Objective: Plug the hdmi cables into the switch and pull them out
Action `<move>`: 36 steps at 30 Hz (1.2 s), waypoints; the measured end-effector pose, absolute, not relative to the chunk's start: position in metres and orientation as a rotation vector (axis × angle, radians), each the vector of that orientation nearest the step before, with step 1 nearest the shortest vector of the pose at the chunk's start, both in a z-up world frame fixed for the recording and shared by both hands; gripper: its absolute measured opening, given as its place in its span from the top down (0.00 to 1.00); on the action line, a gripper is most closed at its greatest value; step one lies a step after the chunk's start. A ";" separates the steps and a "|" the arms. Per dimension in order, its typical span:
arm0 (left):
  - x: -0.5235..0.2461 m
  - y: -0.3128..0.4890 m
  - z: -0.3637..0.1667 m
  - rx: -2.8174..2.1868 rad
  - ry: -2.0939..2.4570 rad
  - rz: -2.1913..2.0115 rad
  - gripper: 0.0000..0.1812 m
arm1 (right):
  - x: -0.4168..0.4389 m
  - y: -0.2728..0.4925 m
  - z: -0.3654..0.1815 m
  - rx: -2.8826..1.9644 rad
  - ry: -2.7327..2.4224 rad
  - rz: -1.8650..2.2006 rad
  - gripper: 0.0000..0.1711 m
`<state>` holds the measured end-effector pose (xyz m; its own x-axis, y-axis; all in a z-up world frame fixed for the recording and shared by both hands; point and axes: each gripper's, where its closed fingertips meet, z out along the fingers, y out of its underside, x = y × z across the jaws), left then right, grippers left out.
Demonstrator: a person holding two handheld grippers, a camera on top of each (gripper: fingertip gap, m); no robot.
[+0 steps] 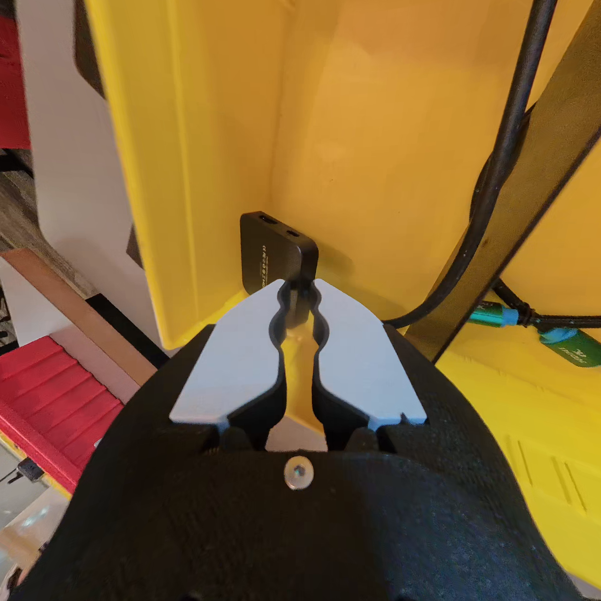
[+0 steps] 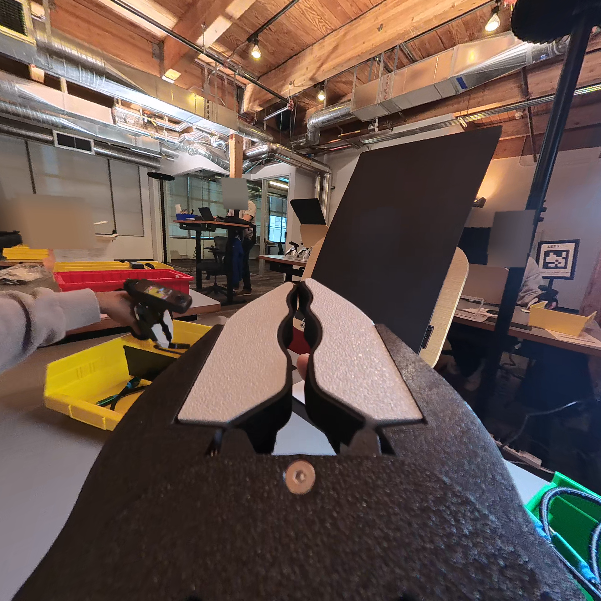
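In the left wrist view my left gripper (image 1: 300,284) reaches into the corner of a yellow bin (image 1: 374,130). It is shut on the lower edge of the black HDMI switch (image 1: 276,250), which stands on edge with its empty ports facing up. Two green-ended HDMI cables (image 1: 487,317) lie unplugged on the bin floor at the right, and their black cord (image 1: 507,146) runs up the wall. My right gripper (image 2: 300,285) is shut with nothing between its pads and is held in the air away from the bin. The right wrist view shows the left gripper (image 2: 159,331) in the yellow bin (image 2: 81,390).
A black divider strip (image 1: 520,195) leans across the bin beside the cord. A red bin (image 2: 123,279) stands behind the yellow one. A tilted black panel (image 2: 406,234) is ahead of the right gripper, a black pole (image 2: 553,146) at the right, and a green bin (image 2: 572,517) at the lower right. Spacing between my two grippers at the tips: around 60 centimeters.
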<state>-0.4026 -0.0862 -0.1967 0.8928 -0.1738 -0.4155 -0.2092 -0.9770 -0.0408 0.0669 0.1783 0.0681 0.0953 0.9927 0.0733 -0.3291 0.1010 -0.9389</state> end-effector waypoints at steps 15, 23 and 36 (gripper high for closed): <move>-0.243 -0.021 -0.026 -1.975 0.381 0.104 0.95 | 0.032 0.152 0.048 -0.928 -1.085 1.232 1.00; -0.082 -0.013 0.039 -1.430 0.714 -0.446 0.95 | -0.009 0.077 0.021 -0.721 -1.348 1.317 0.79; -0.019 -0.018 0.022 -1.236 0.821 -0.728 1.00 | 0.000 0.001 0.028 -0.543 -1.429 1.822 0.89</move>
